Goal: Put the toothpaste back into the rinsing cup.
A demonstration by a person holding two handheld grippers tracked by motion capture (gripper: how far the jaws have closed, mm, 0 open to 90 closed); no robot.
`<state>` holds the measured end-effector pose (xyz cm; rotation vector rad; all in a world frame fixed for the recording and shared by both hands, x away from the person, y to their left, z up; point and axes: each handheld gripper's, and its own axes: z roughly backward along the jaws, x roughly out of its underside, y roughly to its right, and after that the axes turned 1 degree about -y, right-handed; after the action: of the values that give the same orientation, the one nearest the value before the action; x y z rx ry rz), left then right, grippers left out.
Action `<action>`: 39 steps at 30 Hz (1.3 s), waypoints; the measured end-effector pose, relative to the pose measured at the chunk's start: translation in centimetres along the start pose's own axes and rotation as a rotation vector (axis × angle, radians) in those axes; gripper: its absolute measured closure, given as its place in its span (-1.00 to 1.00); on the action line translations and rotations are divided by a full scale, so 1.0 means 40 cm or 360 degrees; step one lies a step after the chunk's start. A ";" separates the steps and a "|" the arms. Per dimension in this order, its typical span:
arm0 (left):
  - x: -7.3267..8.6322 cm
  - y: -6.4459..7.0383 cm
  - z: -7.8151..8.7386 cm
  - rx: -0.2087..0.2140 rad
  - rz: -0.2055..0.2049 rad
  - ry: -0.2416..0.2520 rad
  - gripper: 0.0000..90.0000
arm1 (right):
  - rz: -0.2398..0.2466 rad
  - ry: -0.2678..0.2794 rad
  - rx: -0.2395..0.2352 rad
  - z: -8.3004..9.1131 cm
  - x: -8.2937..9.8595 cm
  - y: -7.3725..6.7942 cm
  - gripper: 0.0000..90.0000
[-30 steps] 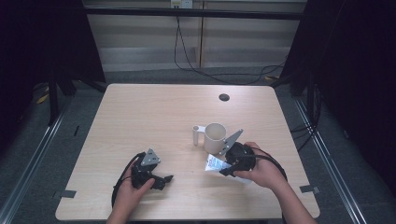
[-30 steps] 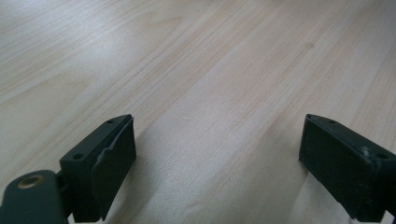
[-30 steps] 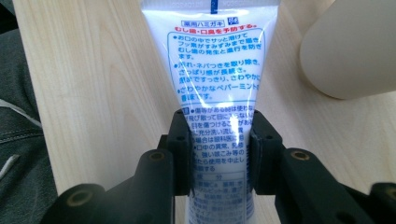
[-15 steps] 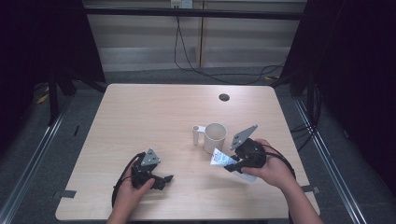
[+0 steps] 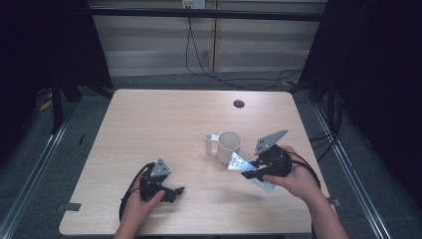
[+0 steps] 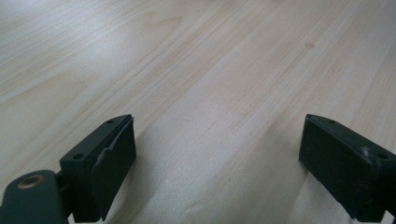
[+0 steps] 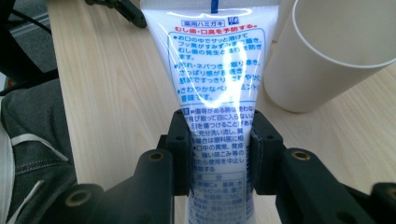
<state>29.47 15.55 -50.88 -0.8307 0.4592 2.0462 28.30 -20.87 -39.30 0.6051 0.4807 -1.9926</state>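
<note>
From the high view, the right gripper (image 5: 247, 172) held a white tube (image 5: 238, 163) just beside the cream mug (image 5: 229, 146), while the left gripper (image 5: 174, 191) rested on the wooden table (image 5: 149, 124). In the left gripper view its jaws stood wide apart over bare wood. In the right gripper view the jaws were clamped on the tube's printed body, the mug behind it.

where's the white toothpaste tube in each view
High view: the white plastic toothpaste tube with blue print lies right of centre, clamped in the right gripper, just below the cream ceramic mug.
Left gripper view: not in it, just the pale wooden table.
Right gripper view: tube runs up the centre between the black jaws.
Shared landmark: the mug, at upper right there.
</note>
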 end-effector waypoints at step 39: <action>0.000 0.000 0.000 0.0000 0.0003 0.0001 -0.76 | -0.0218 0.0618 0.0070 0.080 0.018 0.056 0.49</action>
<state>29.46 15.55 -50.88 -0.8310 0.4602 2.0476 29.28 -24.19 -37.35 1.0187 0.7294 -2.0221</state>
